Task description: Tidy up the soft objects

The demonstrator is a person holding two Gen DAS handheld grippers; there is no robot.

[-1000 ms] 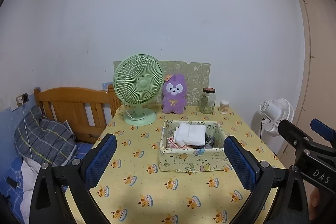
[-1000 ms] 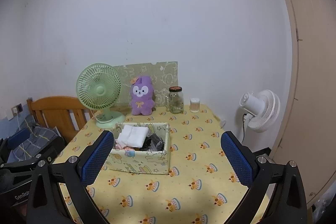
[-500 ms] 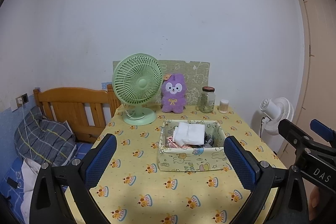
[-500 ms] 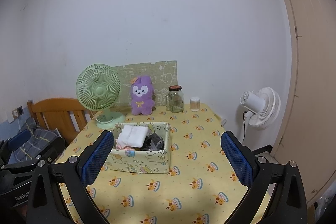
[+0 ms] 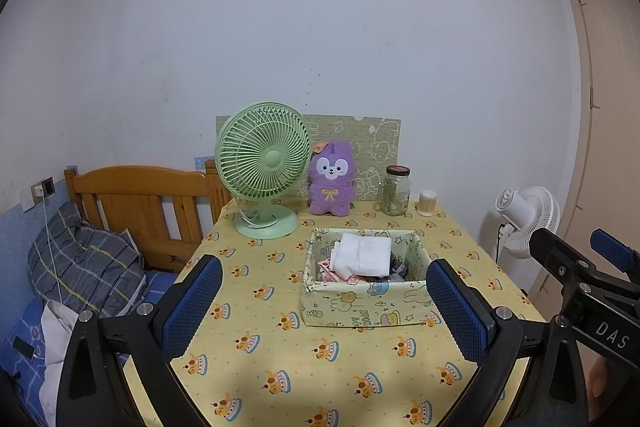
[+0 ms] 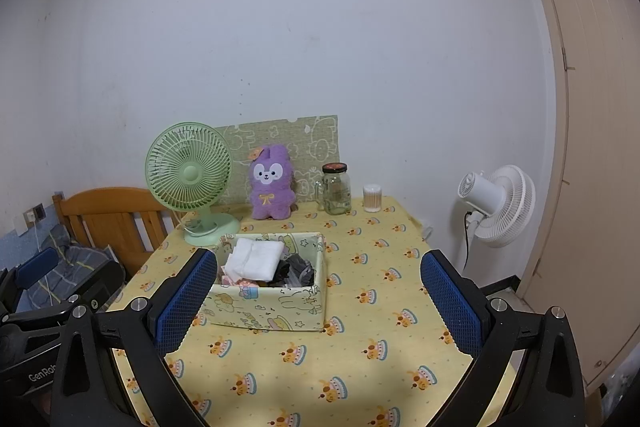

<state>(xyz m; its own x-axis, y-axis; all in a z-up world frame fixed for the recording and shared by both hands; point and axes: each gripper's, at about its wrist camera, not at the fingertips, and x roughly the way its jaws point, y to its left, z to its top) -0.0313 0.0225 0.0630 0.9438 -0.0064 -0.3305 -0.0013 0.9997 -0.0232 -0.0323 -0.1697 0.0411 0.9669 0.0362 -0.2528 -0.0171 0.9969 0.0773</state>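
Observation:
A patterned fabric box (image 5: 362,305) sits on the yellow tablecloth (image 5: 280,347); it also shows in the right wrist view (image 6: 268,309). A folded white cloth (image 5: 364,254) (image 6: 254,254) lies on top of pink and dark soft items inside it. A purple plush rabbit (image 5: 331,179) (image 6: 270,183) stands at the back against a green board. My left gripper (image 5: 324,311) is open and empty, held above the table's near side, in front of the box. My right gripper (image 6: 316,301) is open and empty, to the right of the left one.
A green desk fan (image 5: 262,167) stands back left, a glass jar (image 5: 396,190) and a small cotton-swab tub (image 5: 427,203) back right. A wooden bed with a grey pillow (image 5: 84,263) is left of the table. A white floor fan (image 5: 526,217) and a door are right.
Both grippers have drawn back and risen very slightly; the box looks a little farther away. Nothing on the table has moved.

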